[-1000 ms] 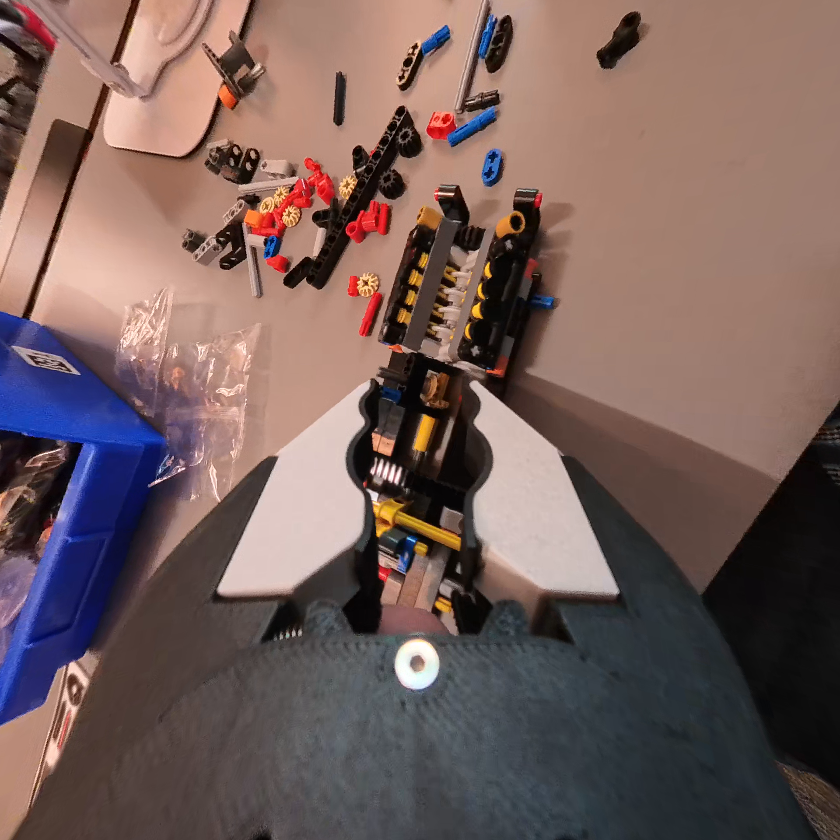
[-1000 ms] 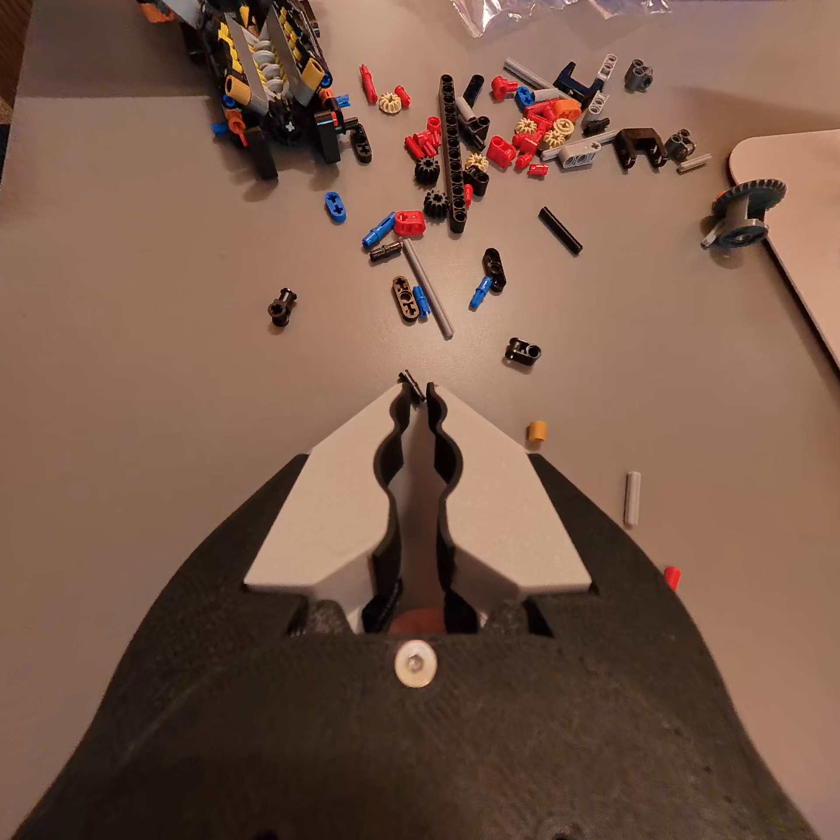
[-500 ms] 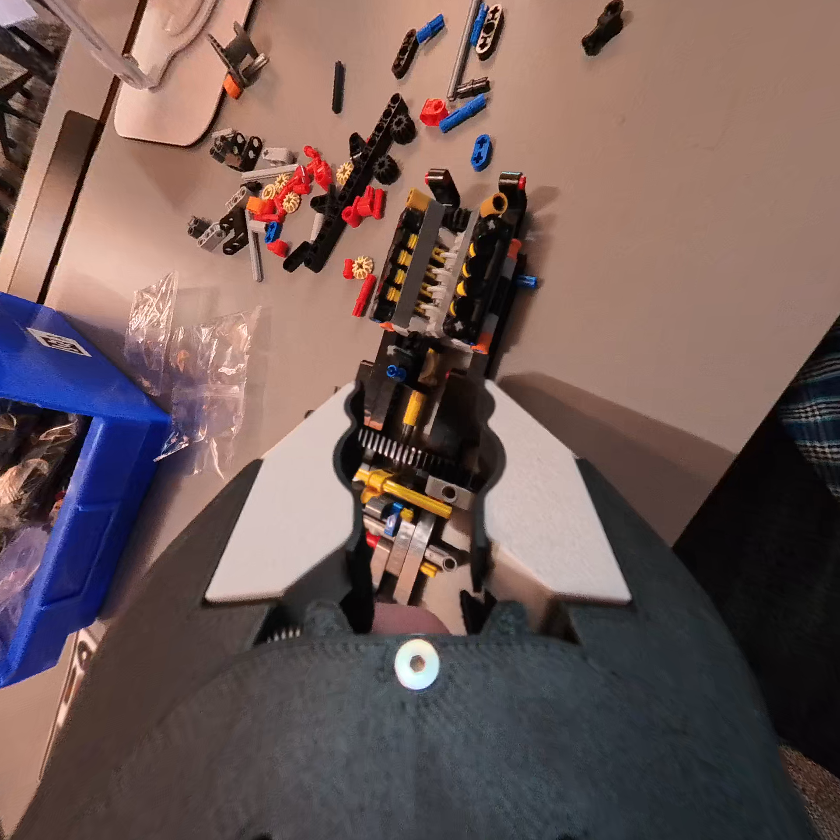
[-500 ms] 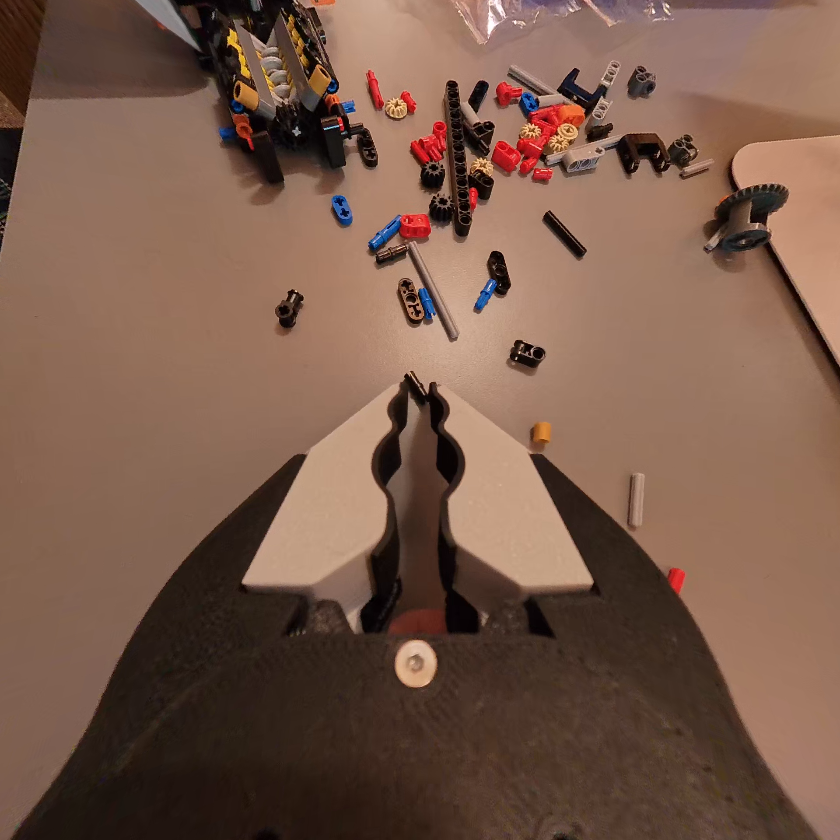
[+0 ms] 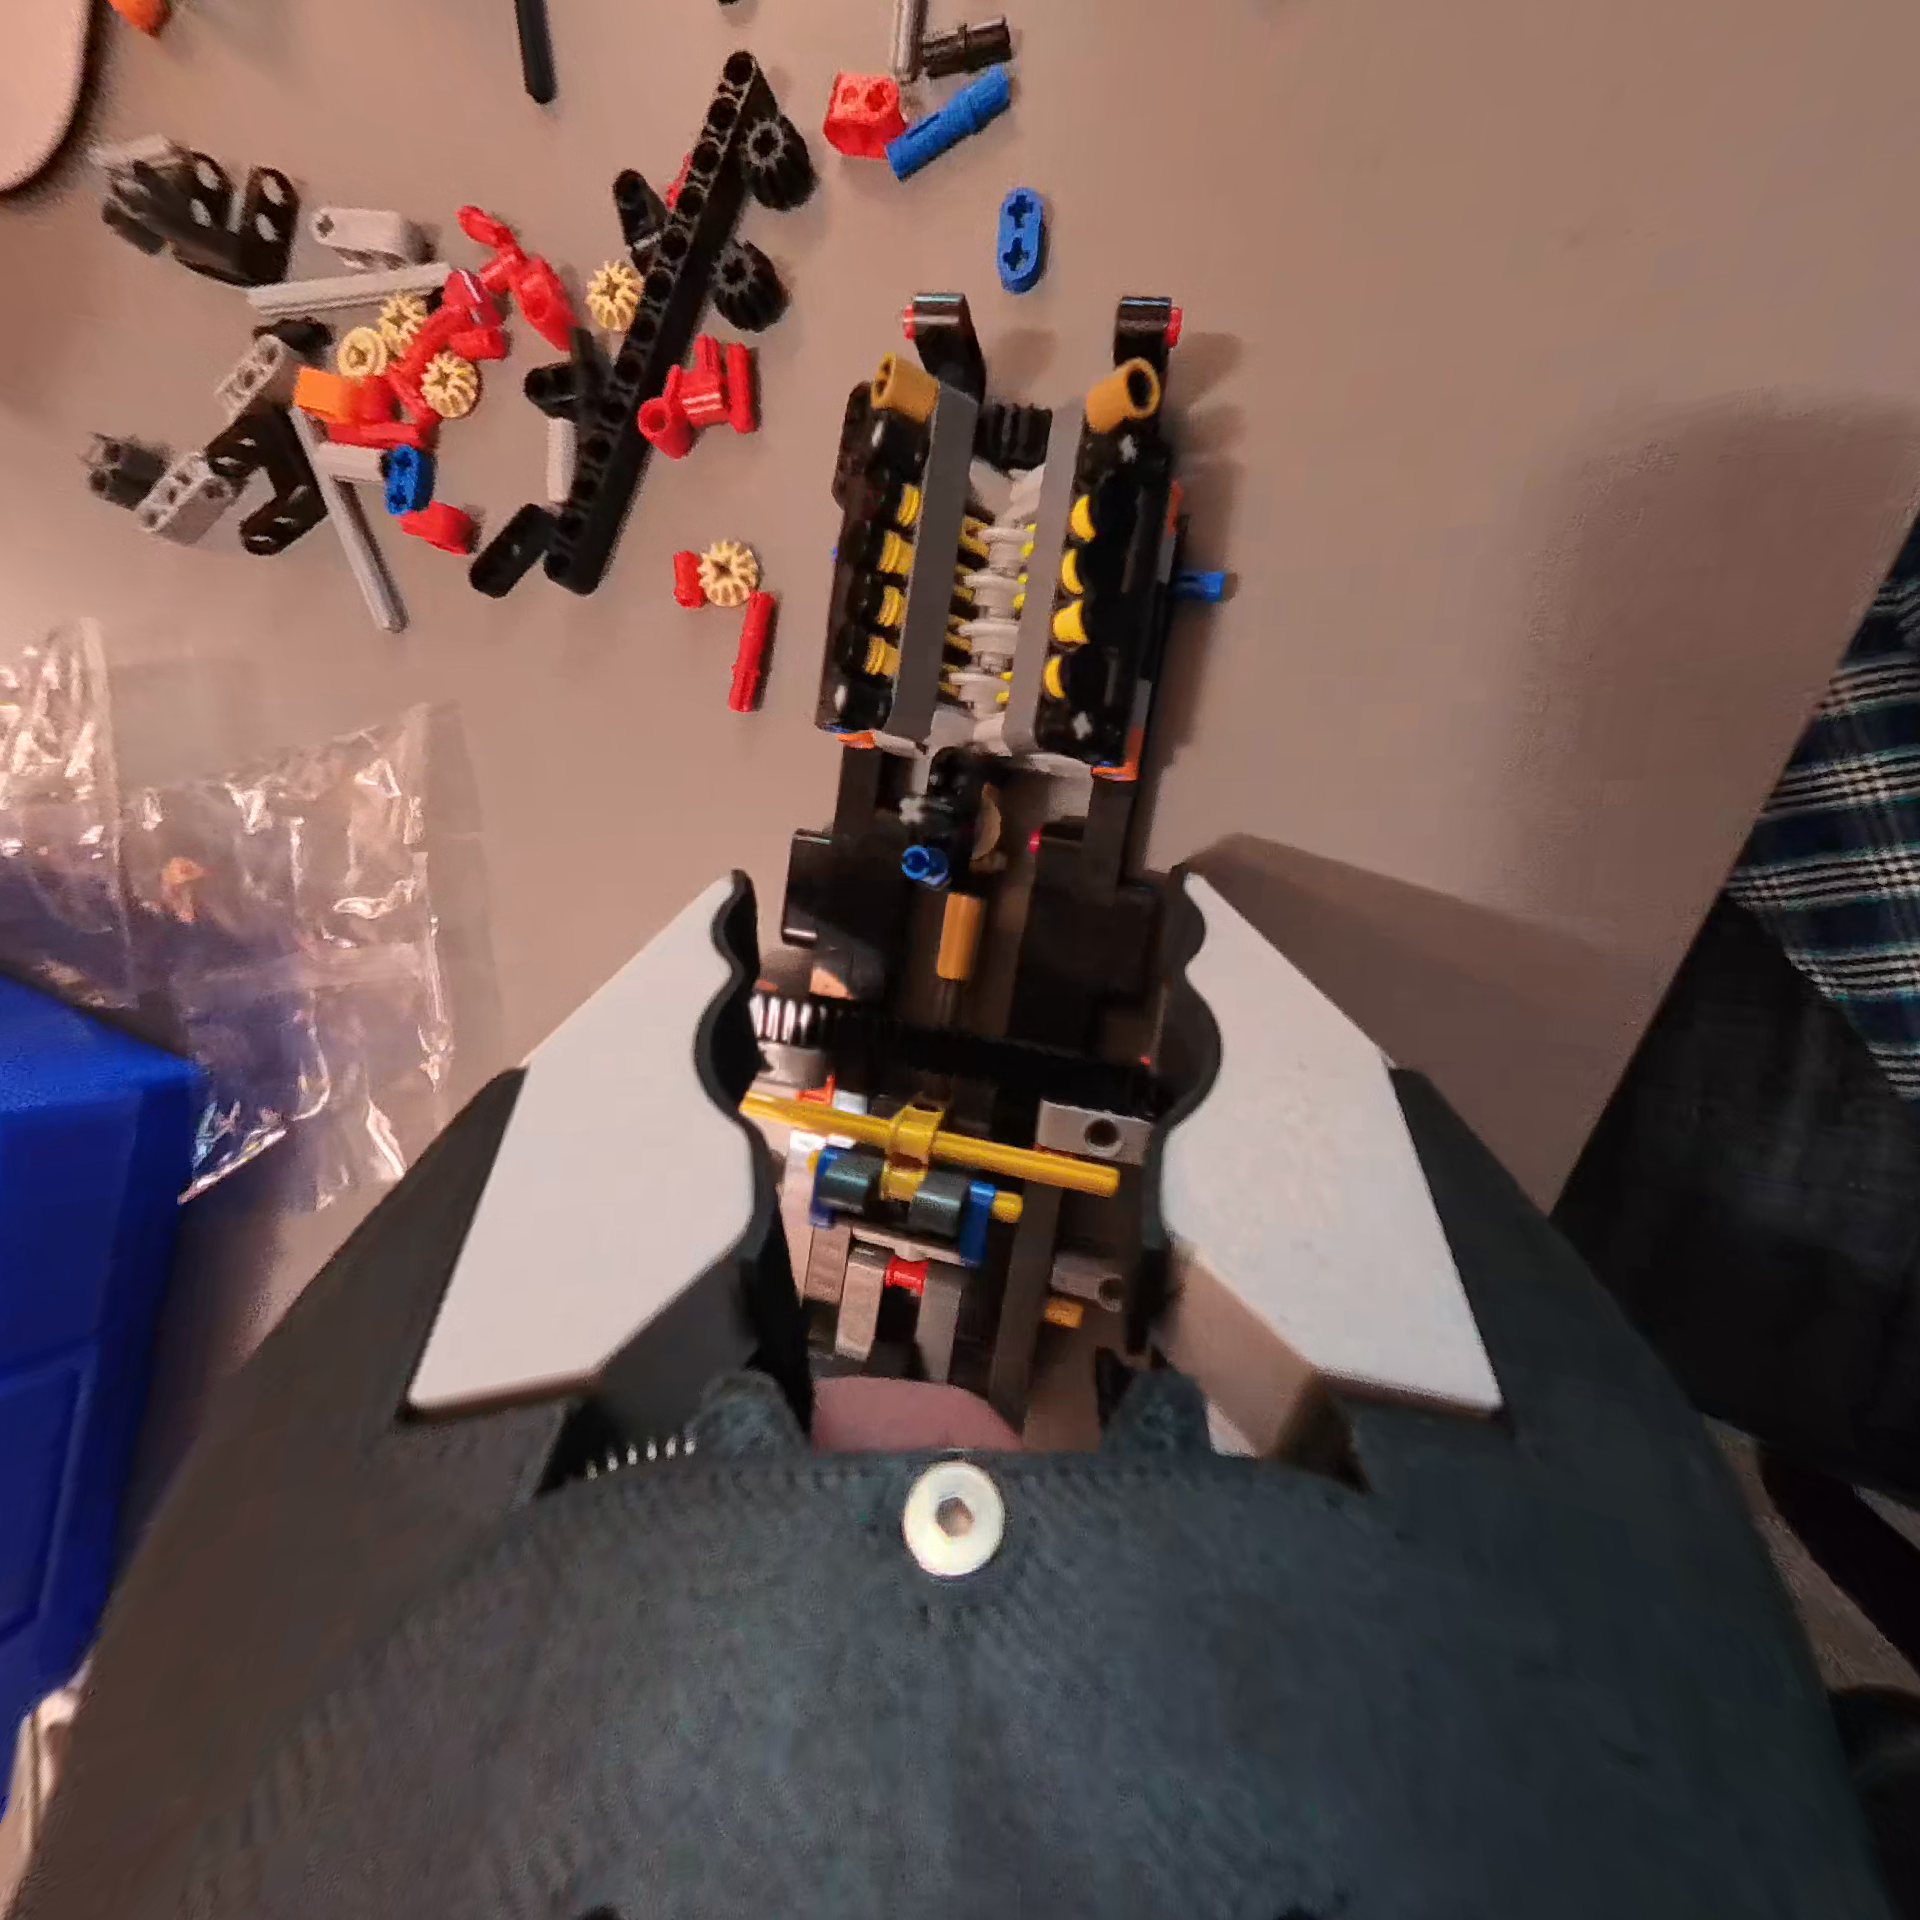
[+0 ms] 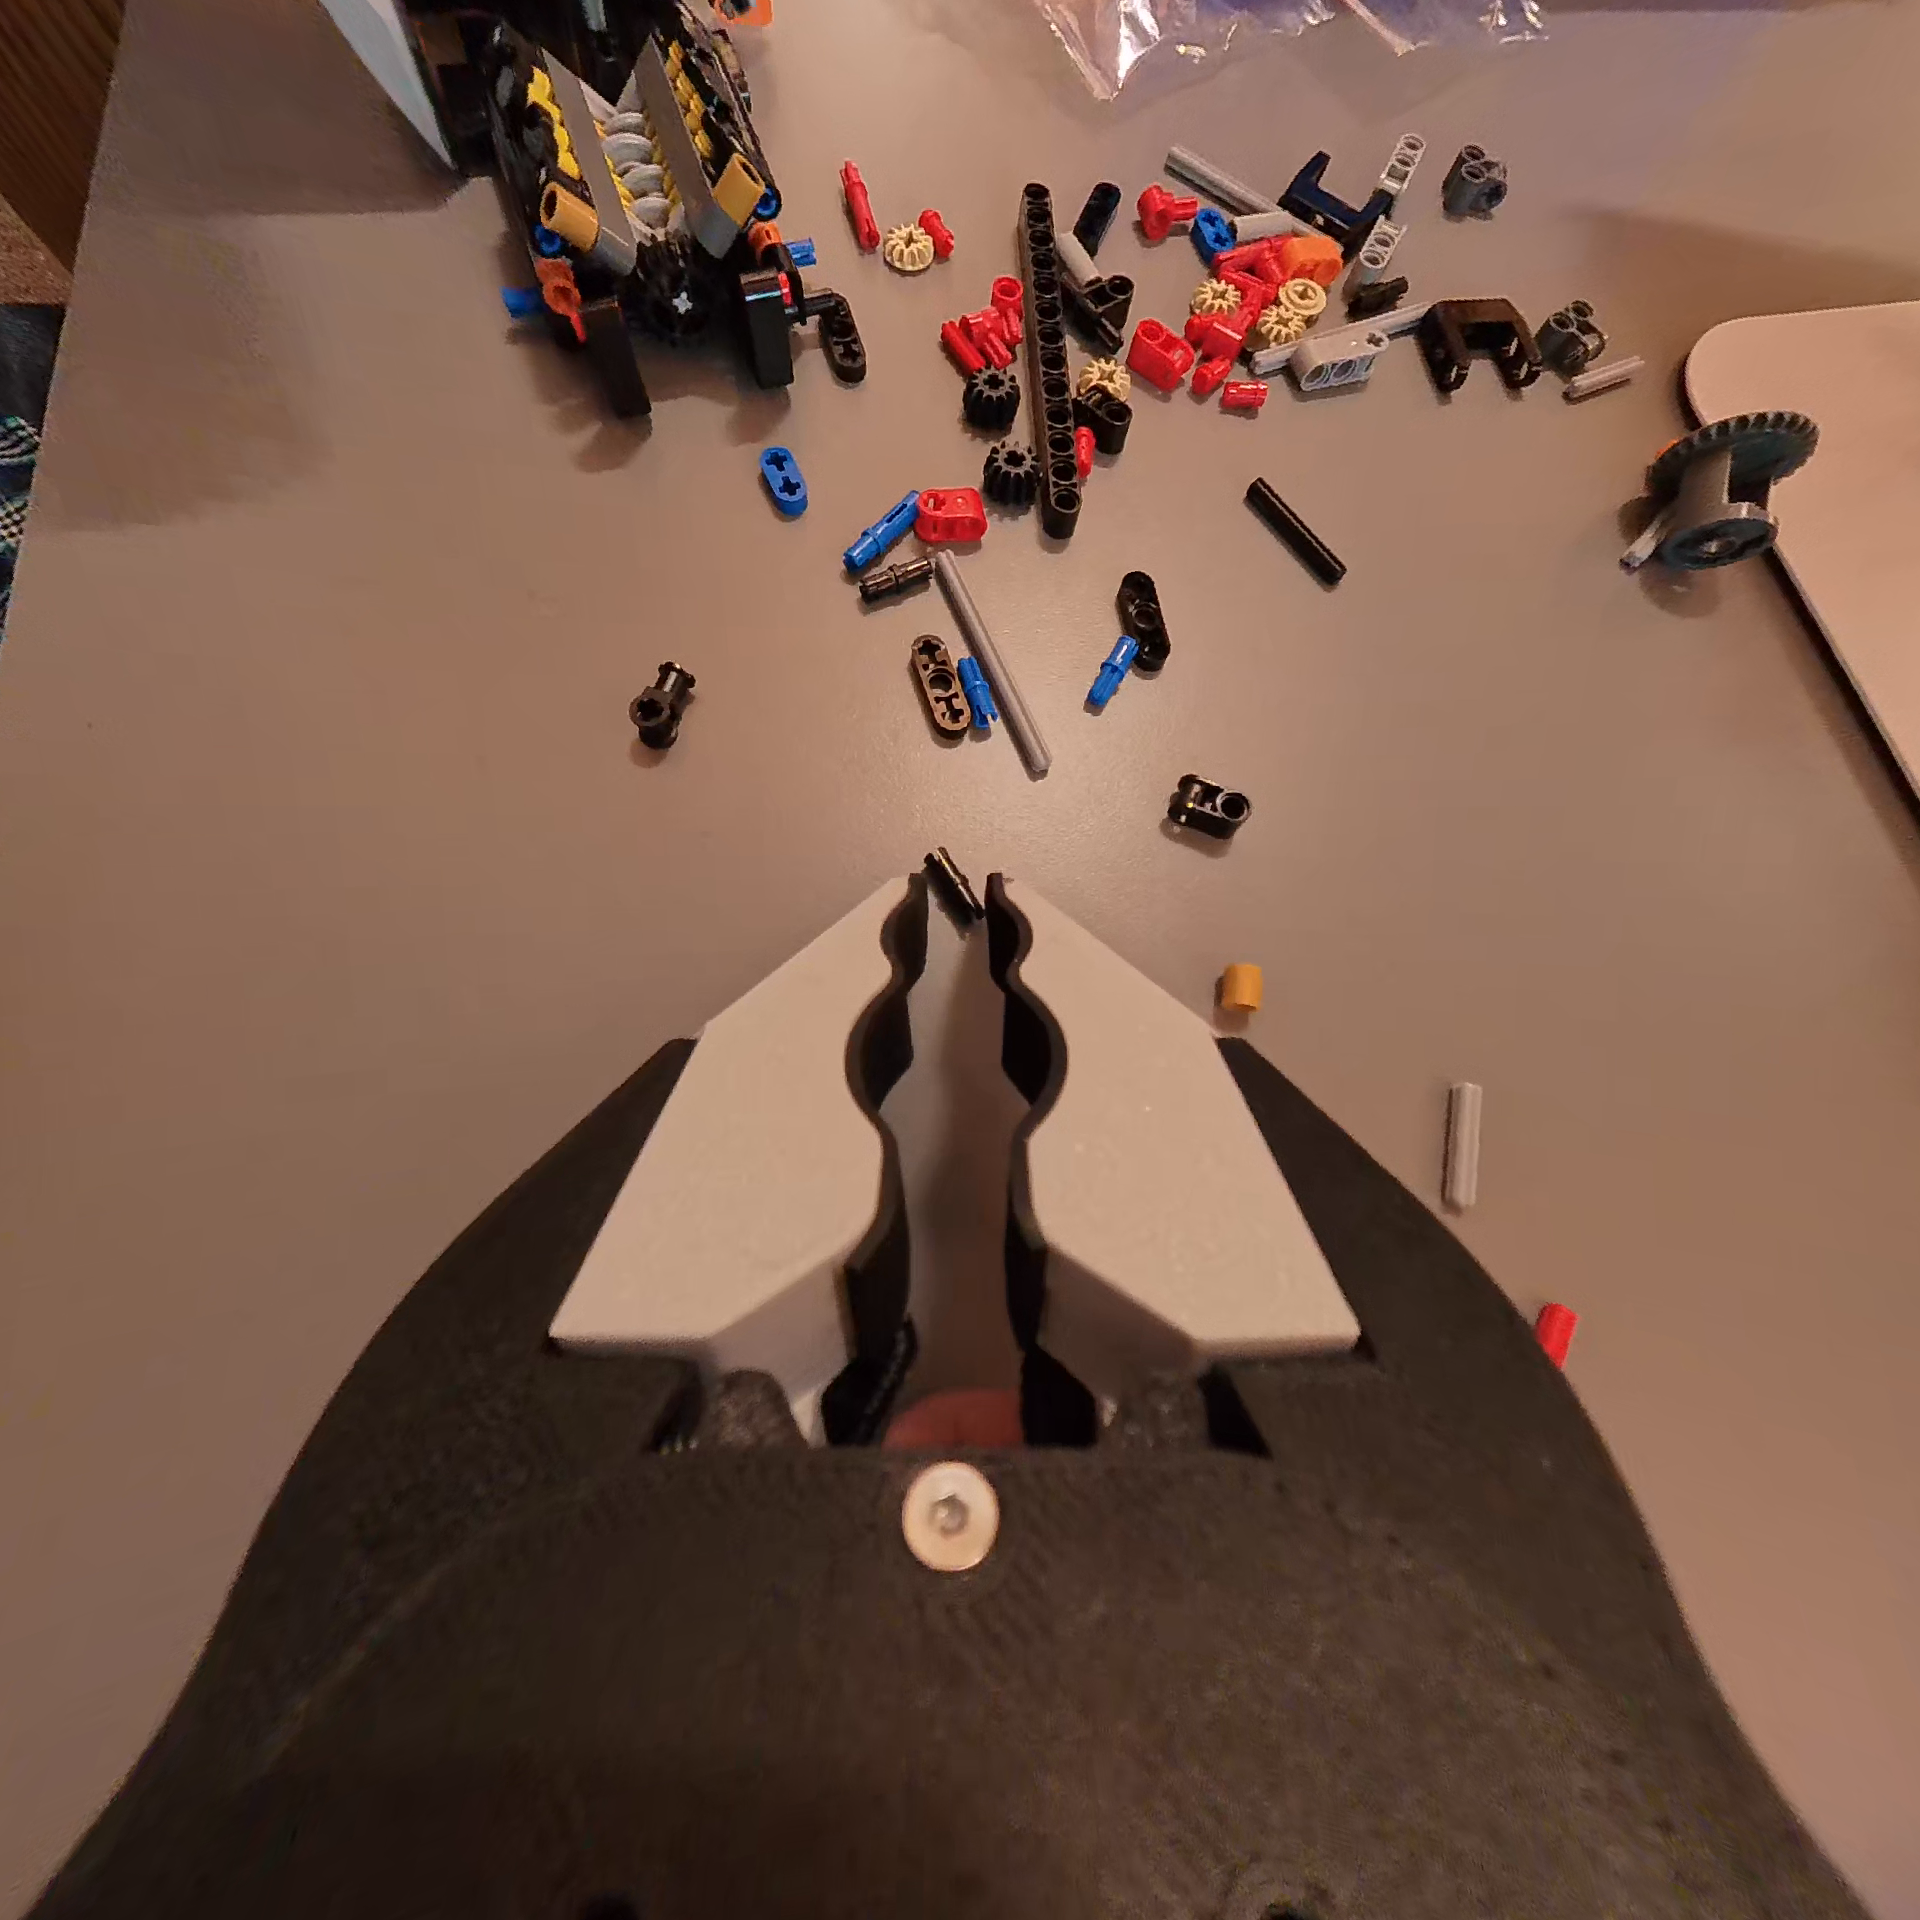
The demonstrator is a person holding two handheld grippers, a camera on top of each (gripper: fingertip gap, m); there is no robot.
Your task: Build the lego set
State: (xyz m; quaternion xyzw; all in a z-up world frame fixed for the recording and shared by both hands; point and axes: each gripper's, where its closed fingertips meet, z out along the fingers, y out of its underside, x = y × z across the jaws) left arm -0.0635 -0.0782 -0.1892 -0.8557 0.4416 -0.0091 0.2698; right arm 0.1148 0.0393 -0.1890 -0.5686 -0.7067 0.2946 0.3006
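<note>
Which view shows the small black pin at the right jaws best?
The right wrist view: the small black plastic pin sits sharp and centred between the tips of the right gripper, against bare grey table. The left wrist view does not show it at all.

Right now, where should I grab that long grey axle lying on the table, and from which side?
Grip the grey axle near its bare near end, from above, fingers across its width: a blue pin and black link crowd its middle.
</note>
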